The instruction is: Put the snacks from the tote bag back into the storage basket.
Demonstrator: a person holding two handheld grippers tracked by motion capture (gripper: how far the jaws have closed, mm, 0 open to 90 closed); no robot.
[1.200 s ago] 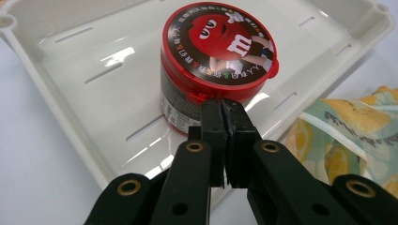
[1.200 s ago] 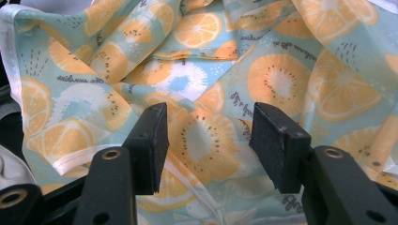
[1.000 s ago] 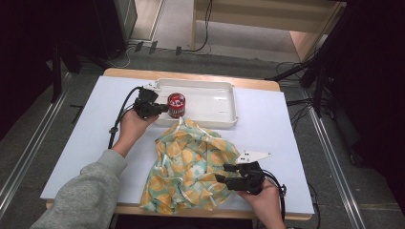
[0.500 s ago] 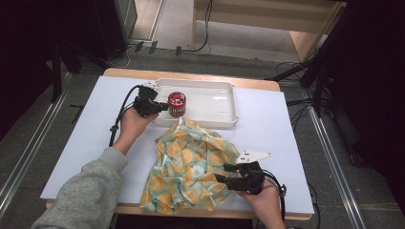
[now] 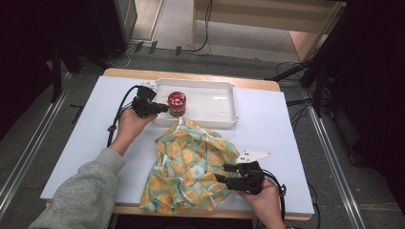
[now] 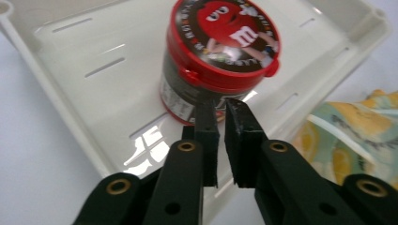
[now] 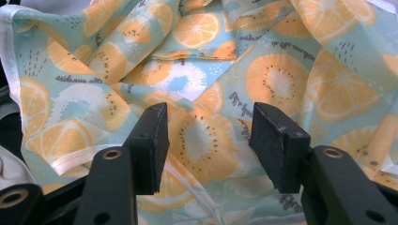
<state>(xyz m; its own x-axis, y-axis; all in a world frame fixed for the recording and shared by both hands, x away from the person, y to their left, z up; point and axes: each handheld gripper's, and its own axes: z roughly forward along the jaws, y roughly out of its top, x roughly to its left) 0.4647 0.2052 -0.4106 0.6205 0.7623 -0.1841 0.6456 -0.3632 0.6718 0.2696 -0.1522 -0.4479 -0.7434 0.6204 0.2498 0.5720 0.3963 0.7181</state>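
From the high view I see my left gripper at the left end of the shallow white plastic tray, its tips right at the small round candy jar with the red lid, which stands upright inside the tray's left end. My right gripper sits at the near right of the white table, its tips over the edge of the crumpled teal cloth printed with orange slices. The cloth lies in front of the tray, its far edge touching the tray's near wall.

In the left gripper view, the jaws of the left gripper stand almost together with just a thin slit between them, and nothing is caught in it. They have just been opening a little. Their tips sit just in front of the jar low on its side; I cannot tell whether they touch it. The tray spreads around it, and a corner of cloth shows at the right.

In the right gripper view, the right gripper is spread wide over the rumpled cloth, with fabric lying beneath and between the jaws but not pinched.
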